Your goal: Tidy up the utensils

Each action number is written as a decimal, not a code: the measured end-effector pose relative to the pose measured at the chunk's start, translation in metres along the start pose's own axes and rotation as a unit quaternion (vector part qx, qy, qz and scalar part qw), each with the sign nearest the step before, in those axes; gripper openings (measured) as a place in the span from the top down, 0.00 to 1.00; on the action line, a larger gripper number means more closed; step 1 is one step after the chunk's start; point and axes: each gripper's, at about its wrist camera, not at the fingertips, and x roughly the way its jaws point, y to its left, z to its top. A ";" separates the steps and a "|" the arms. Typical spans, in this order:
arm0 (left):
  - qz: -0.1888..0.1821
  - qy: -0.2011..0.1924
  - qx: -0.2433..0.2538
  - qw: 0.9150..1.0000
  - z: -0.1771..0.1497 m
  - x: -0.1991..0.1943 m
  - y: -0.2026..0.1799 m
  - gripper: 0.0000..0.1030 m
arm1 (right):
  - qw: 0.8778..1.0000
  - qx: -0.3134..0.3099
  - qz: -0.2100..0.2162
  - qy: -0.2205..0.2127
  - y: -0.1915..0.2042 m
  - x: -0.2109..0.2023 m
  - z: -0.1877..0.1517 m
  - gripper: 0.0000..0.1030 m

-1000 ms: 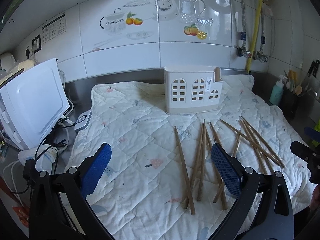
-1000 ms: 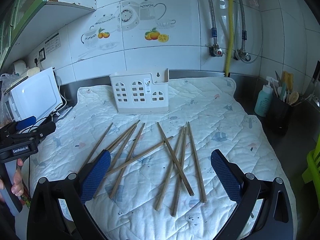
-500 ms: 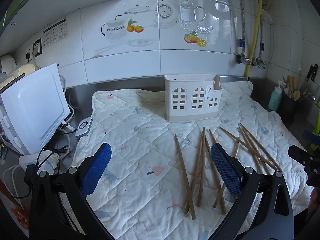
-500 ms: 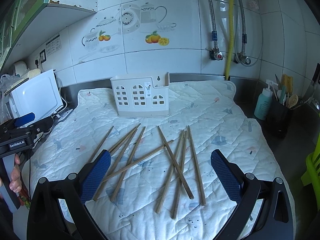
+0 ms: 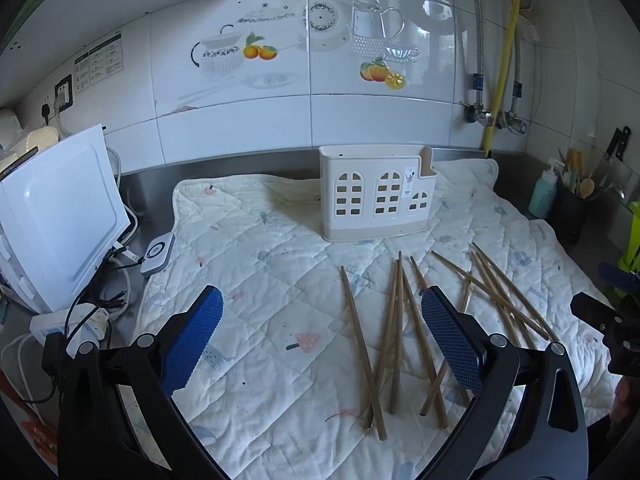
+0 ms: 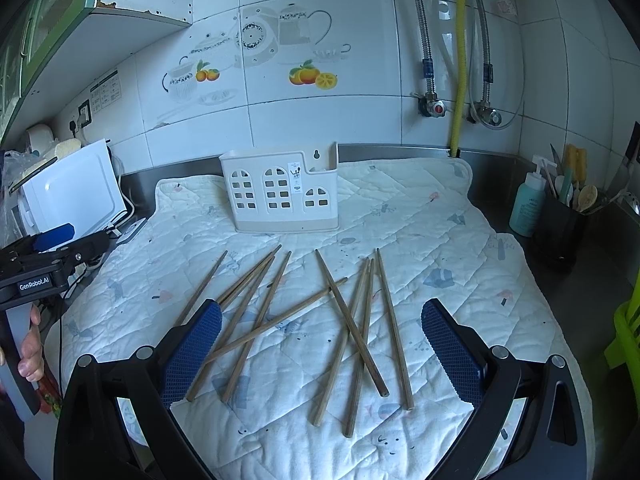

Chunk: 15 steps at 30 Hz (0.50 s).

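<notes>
Left pad [image 6: 196,352] hides some chopsticks' [image 6: 256,320] lower ends.

White glossy wall tiles [image 6: 320,120] with teapot and fruit decals back a steel worktop [image 6: 500,216]; a yellow pipe [image 6: 460,60] and braided hoses run down its right rear corner

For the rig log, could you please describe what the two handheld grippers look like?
Both grippers, left gripper and right gripper, have black two-finger frames with silver pivot screws and blue textured pads. Seen from the right wrist camera, the left one has a black body lettered GenRobot.AI, a blue part on top and a grey handle held by a bare hand. No sleeve shows.
</notes>
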 end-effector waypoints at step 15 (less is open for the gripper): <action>0.018 0.008 -0.003 1.000 -0.018 0.010 0.001 0.05 | 1.000 0.003 -0.013 0.010 -0.001 0.003 -0.011 0.06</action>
